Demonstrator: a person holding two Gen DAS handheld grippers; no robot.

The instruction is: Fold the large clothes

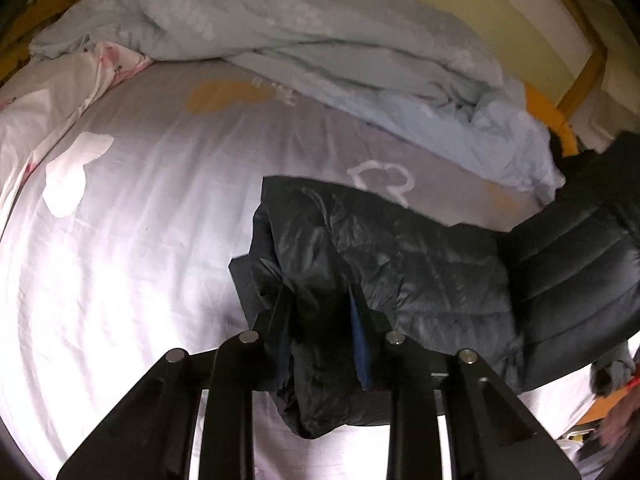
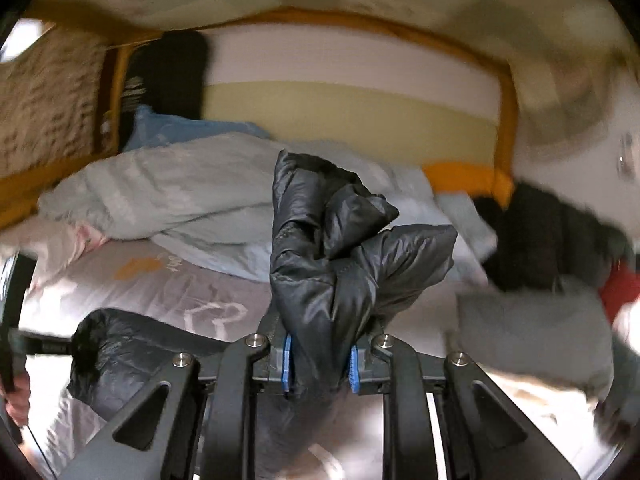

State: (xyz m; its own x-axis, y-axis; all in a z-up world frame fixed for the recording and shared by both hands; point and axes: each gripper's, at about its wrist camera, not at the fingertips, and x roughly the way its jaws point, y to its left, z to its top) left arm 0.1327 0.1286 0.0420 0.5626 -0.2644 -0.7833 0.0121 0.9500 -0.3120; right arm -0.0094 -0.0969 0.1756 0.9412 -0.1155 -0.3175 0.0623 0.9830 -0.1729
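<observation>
A black quilted puffer jacket (image 1: pixel 400 264) hangs over the bed, stretched to the right. My left gripper (image 1: pixel 320 300) is shut on a bunched edge of it, with fabric drooping below the jaws. In the right wrist view my right gripper (image 2: pixel 320 360) is shut on another bunch of the same jacket (image 2: pixel 332 264), which stands up in a crumpled peak above the blue pads (image 2: pixel 287 364). More of the jacket (image 2: pixel 112 352) sags at lower left there.
The bed has a pale lilac sheet (image 1: pixel 140 220) with cloud prints. A rumpled light blue duvet (image 1: pixel 300 40) lies along the far side by the wall. A yellow wooden bed frame (image 2: pixel 468 174) and dark clothes (image 2: pixel 552 236) sit at right.
</observation>
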